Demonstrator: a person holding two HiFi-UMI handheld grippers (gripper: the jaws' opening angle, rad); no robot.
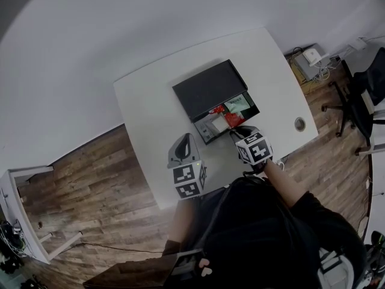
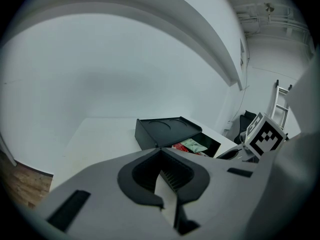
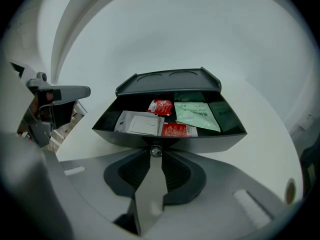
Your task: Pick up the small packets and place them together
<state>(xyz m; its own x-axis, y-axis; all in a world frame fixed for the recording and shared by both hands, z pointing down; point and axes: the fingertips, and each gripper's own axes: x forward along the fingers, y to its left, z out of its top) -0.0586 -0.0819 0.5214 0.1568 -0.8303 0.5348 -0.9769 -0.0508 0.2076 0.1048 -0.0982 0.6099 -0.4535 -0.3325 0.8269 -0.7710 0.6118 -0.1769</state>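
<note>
Right gripper [image 3: 155,153]: I read its jaws as nearly together, pinched on the small shiny metal knob [image 3: 155,150] at the front wall of the open black plastic drawer box [image 3: 200,143], which stands on the white rectangular table [image 1: 150,101]. Left gripper [image 2: 161,153]: jaws together on nothing, to the left of the box and short of it.

The packets lie inside the drawer, straight ahead of the right gripper and just past the front wall, so the right hand is the nearer. The white flat sachet [image 3: 138,123] and the red-and-white strip packet [image 3: 179,130] lie nearest, long axes across the jaws. The crinkled red packet [image 3: 161,107] sits behind them. The flat pale green packet [image 3: 196,115] runs lengthwise away from me.

A dark shape in the drawer's right corner I cannot identify. In the head view the right gripper hides the drawer's near edge
</note>
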